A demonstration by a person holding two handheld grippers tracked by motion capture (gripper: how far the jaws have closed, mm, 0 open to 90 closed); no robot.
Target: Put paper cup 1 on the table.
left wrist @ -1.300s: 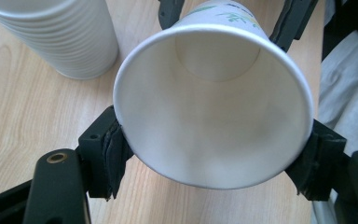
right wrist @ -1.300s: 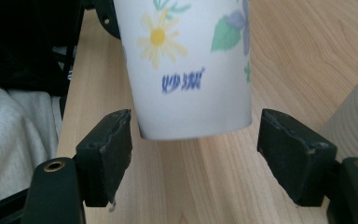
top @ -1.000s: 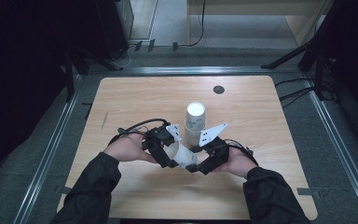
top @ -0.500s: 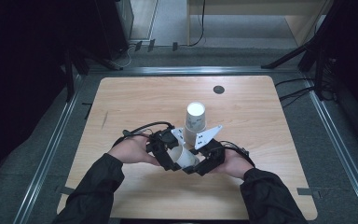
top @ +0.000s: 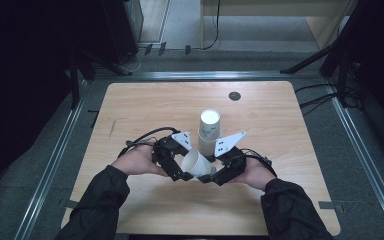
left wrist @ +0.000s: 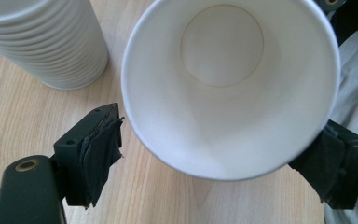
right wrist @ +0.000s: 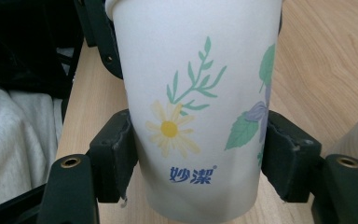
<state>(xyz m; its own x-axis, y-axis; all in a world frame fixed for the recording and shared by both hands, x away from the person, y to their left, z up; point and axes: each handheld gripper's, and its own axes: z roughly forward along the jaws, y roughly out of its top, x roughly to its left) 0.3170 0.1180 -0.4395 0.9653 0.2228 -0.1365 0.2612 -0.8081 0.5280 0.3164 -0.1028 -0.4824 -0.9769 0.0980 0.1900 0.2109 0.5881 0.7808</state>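
A white paper cup [top: 198, 163] printed with flowers hangs tilted above the wooden table [top: 150, 110], between my two grippers. My right gripper [right wrist: 200, 156] is shut on it, its pads [right wrist: 116, 158] pressing both sides of the cup [right wrist: 191, 93] near the base. My left gripper [left wrist: 221, 144] faces the cup's open mouth [left wrist: 223, 84]. Its jaws have just been opening, and the left pad [left wrist: 100, 149] stands clear of the rim. In the high view the left gripper [top: 181, 174] and right gripper [top: 209, 176] nearly meet under the cup.
A stack of upside-down paper cups [top: 209, 131] stands just behind the grippers and close beside the held cup [left wrist: 46, 42]. A dark round grommet [top: 234, 95] sits near the table's far edge. Metal rails [top: 55, 160] run along the table's sides.
The left jaws have spread away from the cup, which now rests in the right gripper's grip. Both hands have stayed nearly where they were.
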